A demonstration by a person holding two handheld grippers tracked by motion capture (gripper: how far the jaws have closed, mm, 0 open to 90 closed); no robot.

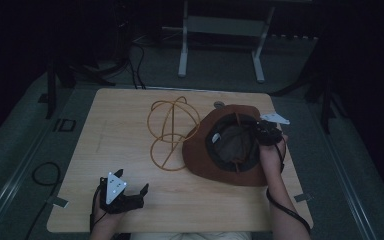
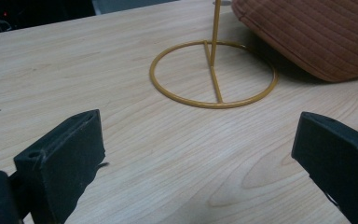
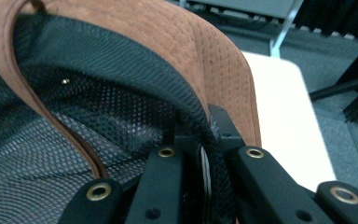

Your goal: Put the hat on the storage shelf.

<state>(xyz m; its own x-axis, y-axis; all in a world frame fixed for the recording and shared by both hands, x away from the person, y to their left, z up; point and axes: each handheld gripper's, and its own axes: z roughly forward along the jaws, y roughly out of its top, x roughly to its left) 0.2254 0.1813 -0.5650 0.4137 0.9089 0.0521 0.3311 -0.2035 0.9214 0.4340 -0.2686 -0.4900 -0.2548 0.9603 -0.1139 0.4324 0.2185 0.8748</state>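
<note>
Right gripper [image 1: 264,131] first, from the high view: it's clamped on the rim of the brown hat [image 1: 215,165], which sits upside down, its open crown toward the camera. Just left of that gripper, beyond the hat, stands the yellow wire stand [image 1: 172,131], its base ring touching the brim or very nearly. Left gripper [image 1: 130,192] rests well back toward the person, near the table [image 1: 130,112] edge, jaws spread, nothing between them.

Over to the left gripper view: both black jaws wide apart, bare wood between them. Ahead lies the stand's base ring [image 2: 213,74] with its upright post, and the hat's stitched brim [image 2: 314,35] beyond on the right.

Now the right gripper view: jaws drawn together on the hat's edge [image 3: 214,70], black mesh lining [image 3: 98,116] and brown band pinched between the pads, a leather cord [image 3: 42,112] looping on the left.

The risk, I'd say: it's a one-point grip on soft fabric, so the hat may sag, twist or slip out. Swung low, the brim could catch the light wire stand and tip it.
</note>
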